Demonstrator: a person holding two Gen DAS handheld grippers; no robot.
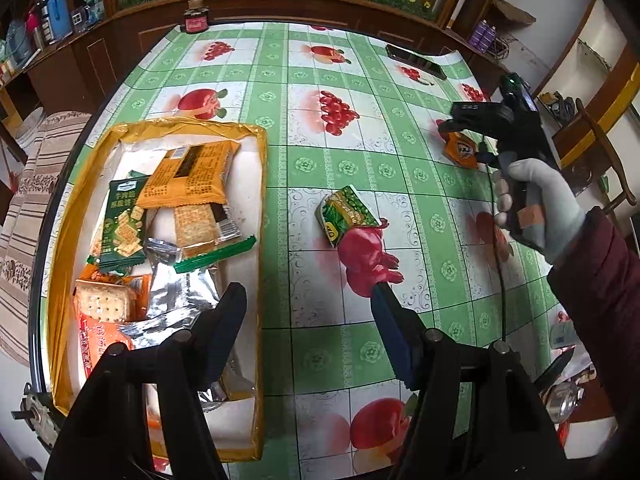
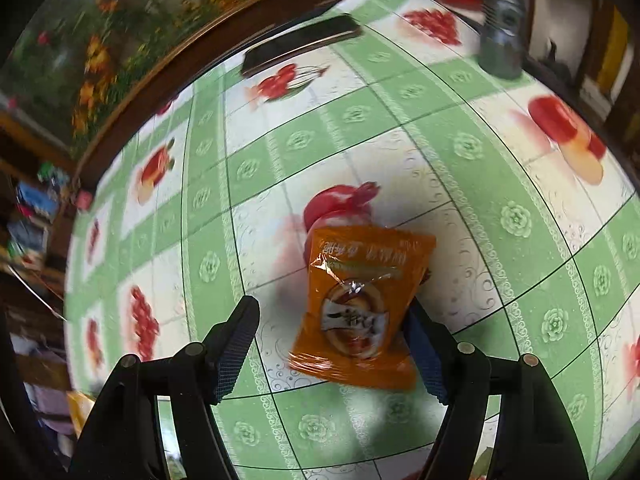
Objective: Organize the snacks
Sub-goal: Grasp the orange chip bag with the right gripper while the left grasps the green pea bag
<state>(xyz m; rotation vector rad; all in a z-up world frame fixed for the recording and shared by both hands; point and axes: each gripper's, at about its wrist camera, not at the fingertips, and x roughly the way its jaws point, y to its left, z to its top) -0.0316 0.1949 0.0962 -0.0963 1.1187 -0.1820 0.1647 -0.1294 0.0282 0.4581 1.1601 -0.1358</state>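
Orange snack packet [image 2: 360,308] lay between the parted pads of our right gripper [image 2: 336,344], not yet pinched. Our left gripper [image 1: 308,320] hung open and empty between the snack tray [image 1: 262,208] and the green packet [image 1: 346,216], likely its next pick.

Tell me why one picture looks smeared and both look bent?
Right wrist view: motion blur smears the tablecloth, dark phone and orange snack packet. Left wrist view: sharp; foil wrappers in the yellow-rimmed box glare. Both: fisheye lens bows the checks, dark corners.
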